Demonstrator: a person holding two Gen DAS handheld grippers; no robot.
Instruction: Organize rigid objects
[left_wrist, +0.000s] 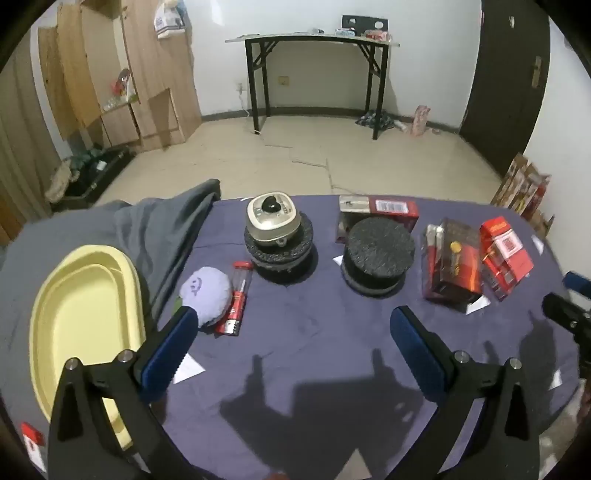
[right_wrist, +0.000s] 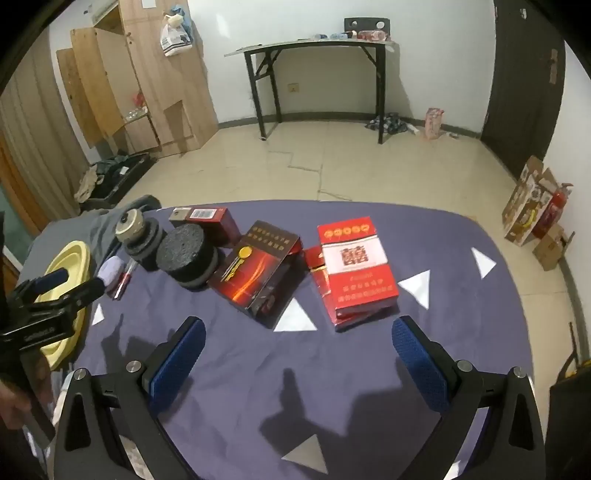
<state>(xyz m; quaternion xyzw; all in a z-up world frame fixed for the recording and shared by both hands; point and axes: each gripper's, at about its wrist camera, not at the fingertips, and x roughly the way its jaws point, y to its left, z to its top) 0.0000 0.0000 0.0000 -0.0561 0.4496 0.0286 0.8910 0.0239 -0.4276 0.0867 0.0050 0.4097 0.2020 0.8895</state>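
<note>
I have both sets of tongs hanging over the purple cloth-covered surface (left_wrist: 295, 350) and tilted down at it, the left tongs (left_wrist: 291, 347) and the right tongs (right_wrist: 297, 354) each spread wide with nothing between the blue pads. By my reading no pick has started yet; this is the approach step. The rigid things lie ahead of me: a bright red cardboard box with white lettering (right_wrist: 356, 269) nearest the right tongs, a dark red glossy box with a gold dot (right_wrist: 258, 269) just beside it, a round black foam disc (left_wrist: 376, 254), a beige squarish dial-topped gadget (left_wrist: 273, 218) sitting on another black disc, and a slim red-and-clear packet (left_wrist: 236, 302) next to a pale lilac fluffy puff (left_wrist: 205, 295). The pale yellow oval plastic tray (left_wrist: 59, 332) at the left looks the likely destination (a guess, since the task names none). Next I would lower the right tongs around the bright red box and close across its narrow sides.
</note>
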